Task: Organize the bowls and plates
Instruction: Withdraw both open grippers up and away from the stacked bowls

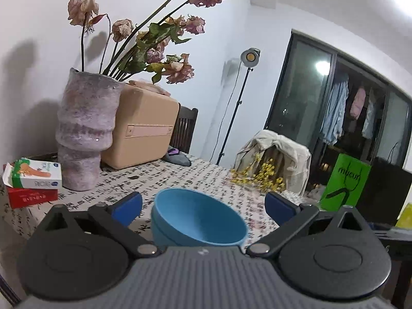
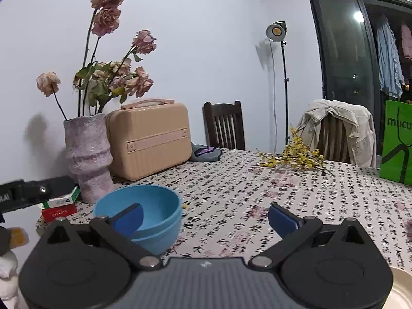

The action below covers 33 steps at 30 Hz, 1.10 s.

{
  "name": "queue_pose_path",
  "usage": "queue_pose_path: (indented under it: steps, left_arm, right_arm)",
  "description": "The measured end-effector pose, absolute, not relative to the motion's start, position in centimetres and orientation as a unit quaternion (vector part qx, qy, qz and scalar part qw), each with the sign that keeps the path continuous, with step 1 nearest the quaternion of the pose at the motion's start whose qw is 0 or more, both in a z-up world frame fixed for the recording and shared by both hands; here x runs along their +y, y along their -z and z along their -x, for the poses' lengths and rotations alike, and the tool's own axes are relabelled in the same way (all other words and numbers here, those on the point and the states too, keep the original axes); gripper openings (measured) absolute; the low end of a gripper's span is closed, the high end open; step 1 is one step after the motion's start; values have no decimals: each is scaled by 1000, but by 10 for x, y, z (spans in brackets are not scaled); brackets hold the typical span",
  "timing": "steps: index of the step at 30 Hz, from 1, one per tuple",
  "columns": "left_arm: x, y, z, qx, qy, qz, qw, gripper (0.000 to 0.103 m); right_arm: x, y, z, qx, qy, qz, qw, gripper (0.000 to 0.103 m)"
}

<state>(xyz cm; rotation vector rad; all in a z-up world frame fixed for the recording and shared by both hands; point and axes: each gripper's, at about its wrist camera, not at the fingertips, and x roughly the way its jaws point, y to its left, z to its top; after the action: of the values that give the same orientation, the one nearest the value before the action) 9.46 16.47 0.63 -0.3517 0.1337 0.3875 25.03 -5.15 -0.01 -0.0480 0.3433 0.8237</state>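
Already nested, two blue bowls [image 1: 198, 219] sit on the table [image 2: 296, 193] before both spread tools

Left tool [image 1: 203, 206] brackets them untouched; right tool [image 2: 204, 217] has them ahead-left; probably light, stiff, slick plastic, best pinched at the rim

- My left gripper [image 1: 203, 206] is level and points forward, its blue fingers [image 1: 127, 206] spread wide apart with nothing clamped between them.
- My right gripper [image 2: 204, 219] is also level, its blue pads [image 2: 282, 219] held wide apart and gripping nothing.
- In the right wrist view, the black body of my left gripper [image 2: 38, 190] juts in at the left edge, beside the right one.
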Motion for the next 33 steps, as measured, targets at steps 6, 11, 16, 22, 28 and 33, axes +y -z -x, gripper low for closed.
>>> queue_pose_path:
  steps: [6,11,16,22,28,33]
  left_arm:
    - [153,-9,-100,62,-185,178,965,103]
    - [142,-11,-109,63,-177,176,966,103]
    - [131,-13,-118,65,-165,170,969,103]
    - [115,-14,-132,69,-151,163,973,103]
    - [100,-15,-149,72,-133,158,976,103]
    - [88,-16,-164,80,-123,150,978,103]
  right_arm:
    - [-69,-2,-256,163,-385,19,908,103]
    - [-86,-4,-264,162,-376,12,912,103]
    - [-102,-4,-272,159,-366,7,917,103]
    - [-122,-4,-285,159,-348,0,924,103]
    - [-142,-1,-297,158,-331,1,930,103]
    - [-158,1,-307,155,-323,-2,934,103]
